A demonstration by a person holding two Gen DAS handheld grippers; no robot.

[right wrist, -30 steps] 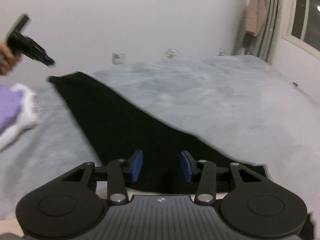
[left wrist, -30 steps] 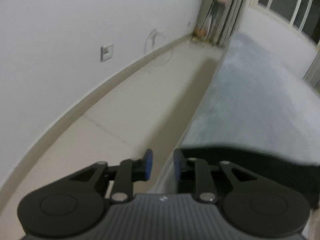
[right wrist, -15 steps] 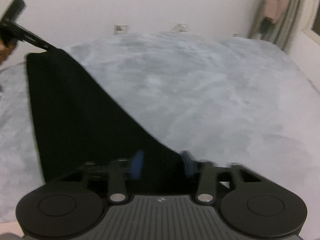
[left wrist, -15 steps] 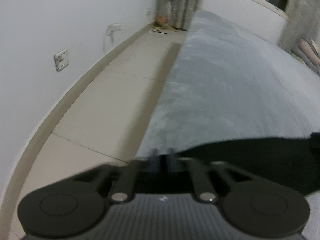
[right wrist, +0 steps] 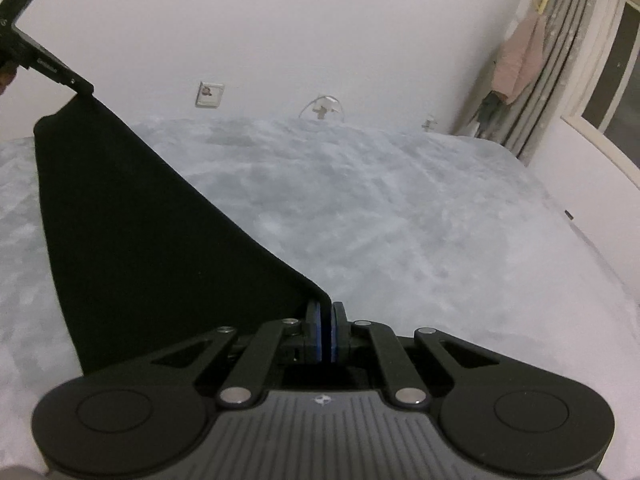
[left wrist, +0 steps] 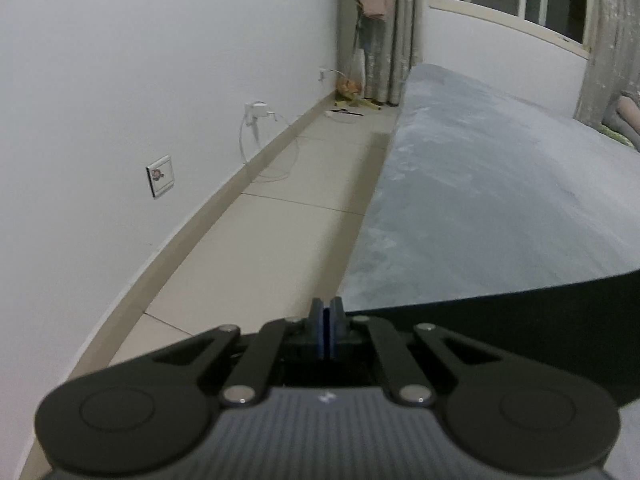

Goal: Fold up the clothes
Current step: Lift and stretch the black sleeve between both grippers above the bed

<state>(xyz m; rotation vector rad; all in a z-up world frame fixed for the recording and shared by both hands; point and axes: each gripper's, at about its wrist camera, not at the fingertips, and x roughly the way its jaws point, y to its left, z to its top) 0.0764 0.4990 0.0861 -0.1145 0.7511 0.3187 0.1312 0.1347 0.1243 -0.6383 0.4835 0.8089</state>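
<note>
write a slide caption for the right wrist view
Right gripper and left gripper each pinch a corner of a black garment over the grey bed.

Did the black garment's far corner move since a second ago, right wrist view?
Yes. The black garment corner rose off the grey bedspread toward the white wall socket.

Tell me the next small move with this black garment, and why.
Probably lift both corners together. The left tool and right tool are each shut on the black garment, which stretches between them over the grey bedspread.
</note>
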